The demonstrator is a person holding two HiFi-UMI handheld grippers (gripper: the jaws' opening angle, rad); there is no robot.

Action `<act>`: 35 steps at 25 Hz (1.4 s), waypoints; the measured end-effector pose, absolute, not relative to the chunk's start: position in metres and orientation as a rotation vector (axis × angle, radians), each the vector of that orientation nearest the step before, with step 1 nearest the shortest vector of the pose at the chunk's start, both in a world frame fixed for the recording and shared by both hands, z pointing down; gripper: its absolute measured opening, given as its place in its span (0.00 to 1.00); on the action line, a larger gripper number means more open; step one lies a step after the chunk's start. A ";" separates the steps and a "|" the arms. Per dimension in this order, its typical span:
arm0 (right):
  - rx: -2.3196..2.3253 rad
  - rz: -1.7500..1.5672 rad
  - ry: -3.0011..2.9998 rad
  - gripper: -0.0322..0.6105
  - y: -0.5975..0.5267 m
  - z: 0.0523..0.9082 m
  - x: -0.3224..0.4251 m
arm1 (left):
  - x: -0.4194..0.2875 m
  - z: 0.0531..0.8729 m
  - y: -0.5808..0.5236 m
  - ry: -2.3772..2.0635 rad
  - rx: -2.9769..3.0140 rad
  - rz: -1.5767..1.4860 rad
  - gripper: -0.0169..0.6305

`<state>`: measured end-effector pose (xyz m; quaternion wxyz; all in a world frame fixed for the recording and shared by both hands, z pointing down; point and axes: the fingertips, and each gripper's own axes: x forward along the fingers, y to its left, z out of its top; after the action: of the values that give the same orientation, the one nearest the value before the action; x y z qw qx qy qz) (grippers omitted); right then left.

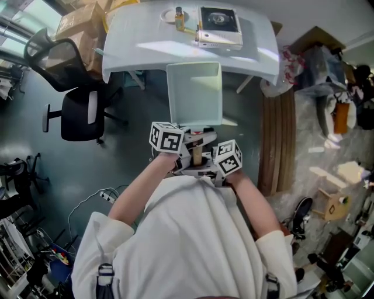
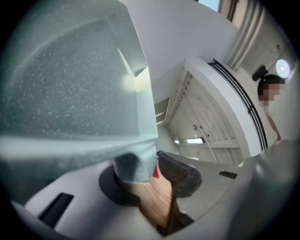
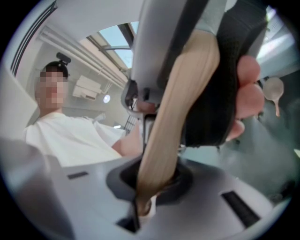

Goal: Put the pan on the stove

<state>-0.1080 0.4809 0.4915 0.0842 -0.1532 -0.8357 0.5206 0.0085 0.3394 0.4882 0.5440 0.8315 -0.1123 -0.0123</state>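
Two grippers under my control, left gripper and right gripper, both clamped on the wooden handle of one square, speckled pale-green pan, mid-air, short of the flat stove.

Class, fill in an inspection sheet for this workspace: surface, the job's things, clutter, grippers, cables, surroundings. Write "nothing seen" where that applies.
Surface: white table ahead of the person, mostly bare.
Job's things: square pale-green pan held in the air at the table's near edge; stove on the table's far side, pan not yet on it.
Clutter: small bottle on the table, left of the stove.
Grippers: left hand-held gripper and right hand-held gripper both shut on the pan's wooden handle.
Cables: white cable and power strip on the floor at the person's left.
Surroundings: black office chair, cardboard boxes, wooden boards.
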 end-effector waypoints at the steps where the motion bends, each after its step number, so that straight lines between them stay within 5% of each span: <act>1: -0.465 1.556 -2.490 0.12 0.474 0.493 -0.104 | 0.012 0.489 0.332 -0.271 1.971 -0.031 0.24; 19: -0.542 1.537 -2.460 0.12 0.345 0.507 -0.027 | 0.081 0.499 0.195 -0.341 1.981 -0.031 0.24; 35: -0.513 1.570 -2.469 0.12 0.239 0.516 -0.052 | 0.061 0.512 0.094 -0.308 1.967 -0.006 0.24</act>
<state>-0.0517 0.2393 0.5163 0.0854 -0.1719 -0.8281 0.5266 0.0607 0.0937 0.5123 0.5442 0.8288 -0.1300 -0.0024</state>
